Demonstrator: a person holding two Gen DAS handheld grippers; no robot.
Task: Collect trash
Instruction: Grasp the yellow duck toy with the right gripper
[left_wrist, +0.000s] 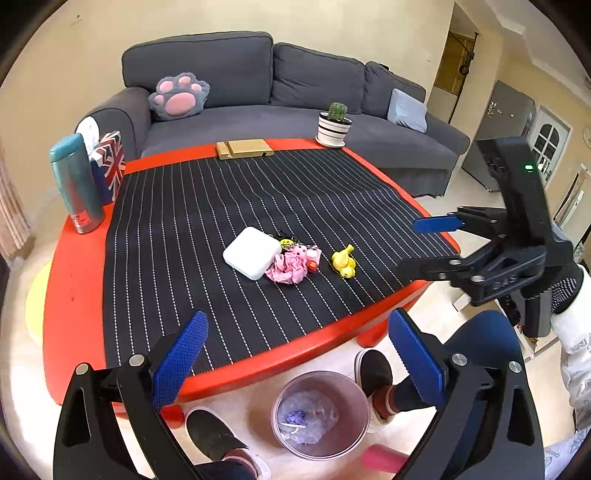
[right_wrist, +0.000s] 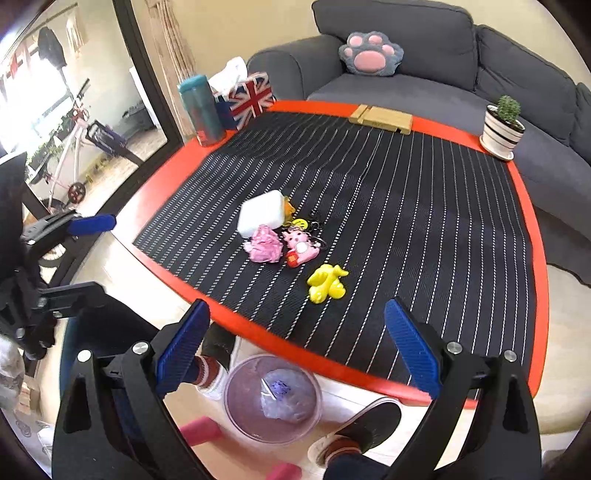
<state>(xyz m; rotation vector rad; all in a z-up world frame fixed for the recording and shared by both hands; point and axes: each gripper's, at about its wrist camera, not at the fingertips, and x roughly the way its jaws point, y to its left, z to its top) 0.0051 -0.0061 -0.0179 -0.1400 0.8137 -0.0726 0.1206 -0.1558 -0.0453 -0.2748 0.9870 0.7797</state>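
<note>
Trash here looks like the crumpled pink paper wad (left_wrist: 286, 271), lying on the striped mat (left_wrist: 221, 199) near the middle of the left wrist view, touching a white square case (left_wrist: 251, 253) at its 10 o'clock side and a pink cat keychain (left_wrist: 308, 256) at its 2 o'clock. A yellow toy figure (left_wrist: 343, 261) sits near, at 3 o'clock. The left gripper (left_wrist: 295, 354) hangs over the table's near edge with jaws spread wide and empty; the bin (left_wrist: 320, 413), already holding wrappers, stands on the floor at 6 o'clock. The right gripper (left_wrist: 424, 243) shows at 3 o'clock, fingers parted, holding nothing.

From the right wrist view, the same wad (right_wrist: 263, 245) lies just above centre, pressed against the case (right_wrist: 262, 214) and beside the keychain (right_wrist: 301, 245); the right gripper (right_wrist: 295, 350) is released, the bin (right_wrist: 272, 398) at 6 o'clock below it. The left gripper (right_wrist: 85, 254) sits at 9 o'clock.

Risk, as I judge it: the wad is crowded, so a wide closing pinch could catch the keychain or shove the case, and light paper may slip before reaching the bin.
</note>
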